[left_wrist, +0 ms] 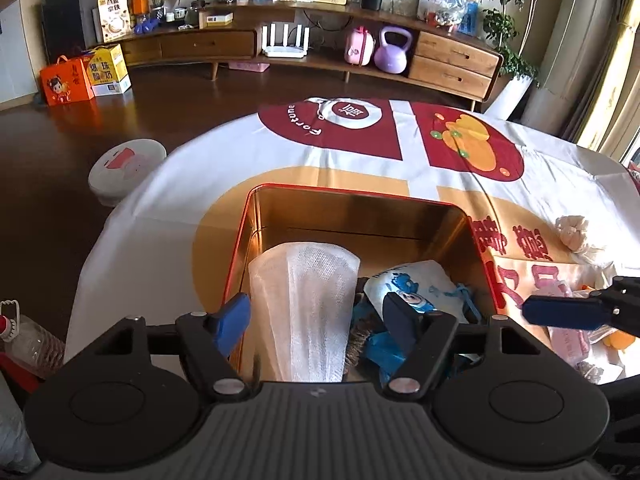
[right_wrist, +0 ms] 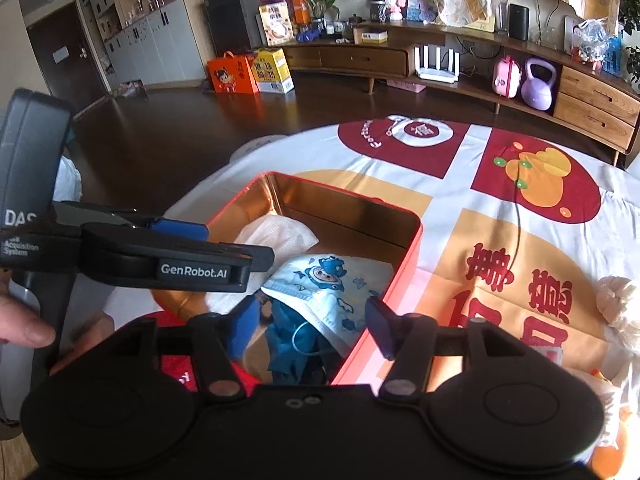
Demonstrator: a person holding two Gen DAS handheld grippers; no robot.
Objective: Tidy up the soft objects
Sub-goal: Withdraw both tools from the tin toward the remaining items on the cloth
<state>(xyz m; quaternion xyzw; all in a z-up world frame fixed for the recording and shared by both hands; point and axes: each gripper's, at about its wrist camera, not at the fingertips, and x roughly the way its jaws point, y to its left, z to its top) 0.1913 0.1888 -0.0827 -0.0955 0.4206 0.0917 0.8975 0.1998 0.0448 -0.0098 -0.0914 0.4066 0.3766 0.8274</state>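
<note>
Your left claw (left_wrist: 316, 316) hangs spread over the open red tin (left_wrist: 256, 216), nothing pinched; the white mesh sleeve (left_wrist: 308, 304) lies between its blue fingers (left_wrist: 232, 320) without touching them. Your right claw (right_wrist: 314, 322) is spread too, empty, above the cartoon-print face mask (right_wrist: 332, 280) and a blue fabric piece (right_wrist: 296, 348) in the same tin. The tin sits near the desk's near edge on the printed cloth (right_wrist: 500, 240). A cream knotted soft thing (right_wrist: 618, 304) lies on the cloth by the desk's right edge, well apart from the tin.

A purple kettlebell (left_wrist: 391, 54) and white router (left_wrist: 285, 42) sit in the wooden cabinet (left_wrist: 452, 65).
</note>
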